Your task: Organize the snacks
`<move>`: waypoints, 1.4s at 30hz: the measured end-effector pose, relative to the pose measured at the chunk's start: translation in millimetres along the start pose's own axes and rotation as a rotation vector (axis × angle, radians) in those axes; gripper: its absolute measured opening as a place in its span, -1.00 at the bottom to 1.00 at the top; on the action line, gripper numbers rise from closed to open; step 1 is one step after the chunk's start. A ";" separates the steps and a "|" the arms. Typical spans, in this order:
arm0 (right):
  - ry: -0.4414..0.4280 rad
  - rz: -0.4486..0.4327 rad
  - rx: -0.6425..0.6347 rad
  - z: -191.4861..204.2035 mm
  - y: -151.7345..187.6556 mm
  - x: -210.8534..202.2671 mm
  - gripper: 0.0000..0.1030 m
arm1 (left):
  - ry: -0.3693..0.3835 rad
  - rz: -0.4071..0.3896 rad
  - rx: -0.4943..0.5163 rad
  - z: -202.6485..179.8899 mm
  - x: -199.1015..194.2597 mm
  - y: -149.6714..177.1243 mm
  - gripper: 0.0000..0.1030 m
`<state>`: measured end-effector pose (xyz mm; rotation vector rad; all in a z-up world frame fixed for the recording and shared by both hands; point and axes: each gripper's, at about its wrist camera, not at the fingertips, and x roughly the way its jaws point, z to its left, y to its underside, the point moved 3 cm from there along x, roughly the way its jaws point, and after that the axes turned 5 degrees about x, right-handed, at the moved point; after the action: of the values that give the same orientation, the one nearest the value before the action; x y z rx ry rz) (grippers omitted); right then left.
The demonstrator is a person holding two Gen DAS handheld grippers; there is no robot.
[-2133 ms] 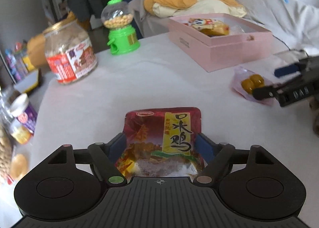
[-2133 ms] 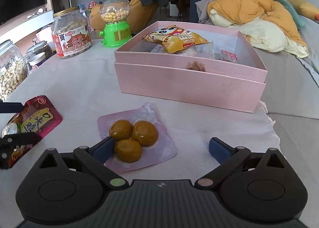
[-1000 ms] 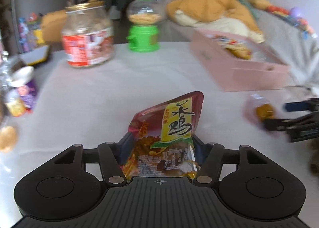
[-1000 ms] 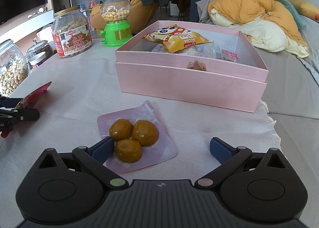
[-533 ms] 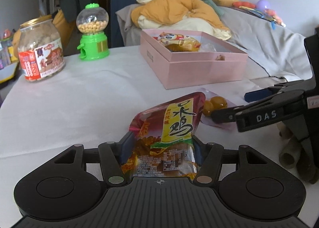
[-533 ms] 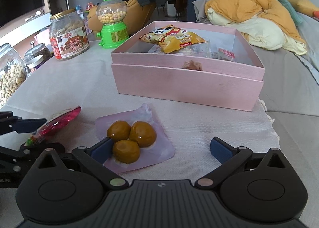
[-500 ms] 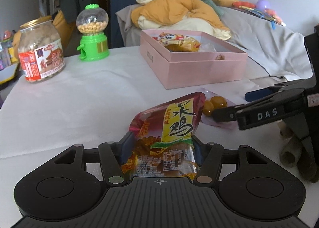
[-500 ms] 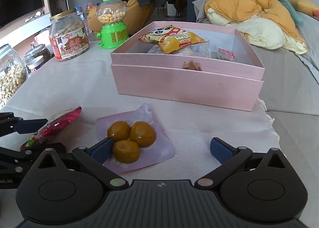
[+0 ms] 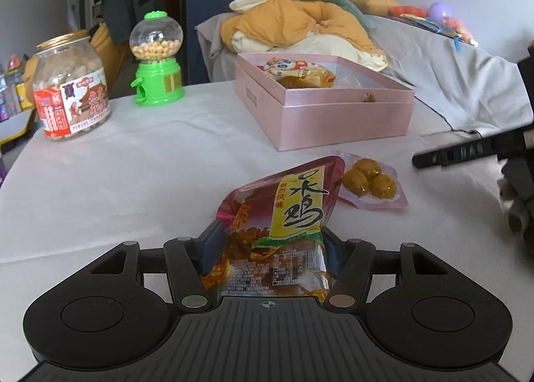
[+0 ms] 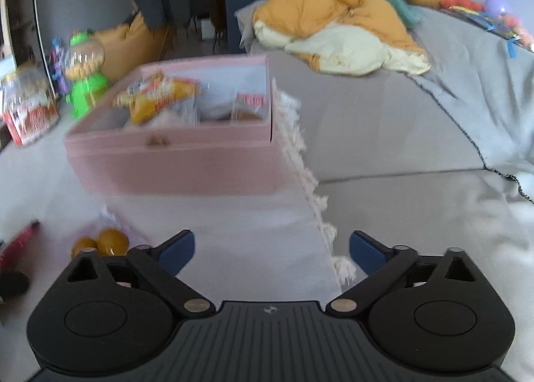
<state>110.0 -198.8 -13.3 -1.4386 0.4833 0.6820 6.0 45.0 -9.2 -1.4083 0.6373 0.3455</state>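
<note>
My left gripper (image 9: 267, 242) is shut on a red and yellow snack packet (image 9: 283, 215) and holds it above the white tablecloth. A clear pouch with three brown balls (image 9: 368, 183) lies just right of it, also in the right wrist view (image 10: 100, 243). The open pink box (image 9: 333, 115) holds a yellow snack bag (image 9: 300, 73) and other packets; it also shows in the right wrist view (image 10: 173, 158). My right gripper (image 10: 272, 250) is open and empty, right of the pouch, near the cloth's fringed edge. One of its fingers (image 9: 467, 150) shows in the left wrist view.
A peanut jar (image 9: 71, 88) and a green candy dispenser (image 9: 157, 61) stand at the table's far left. A grey sofa (image 10: 400, 135) with an orange blanket (image 9: 300, 25) borders the table on the right.
My right gripper has swung right and away from the pouch, which now sits left of its fingers. My left gripper holds the packet steady, slightly nearer the pouch.
</note>
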 end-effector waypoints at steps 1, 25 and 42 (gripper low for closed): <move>-0.014 0.015 -0.011 3.4 3.0 1.3 0.87 | 0.000 0.000 0.001 0.0 0.0 0.0 0.27; -0.316 0.084 -0.330 120.0 4.7 10.6 0.39 | -0.054 0.009 0.091 -12.0 -1.4 3.1 0.30; -0.318 -0.018 -0.119 21.9 5.2 -52.1 0.32 | 0.001 -0.151 0.064 -26.1 -15.4 -98.3 -0.73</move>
<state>66.6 -184.1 20.2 -1.4100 0.1839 0.9182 45.6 6.8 77.8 -1.3859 0.5349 0.2034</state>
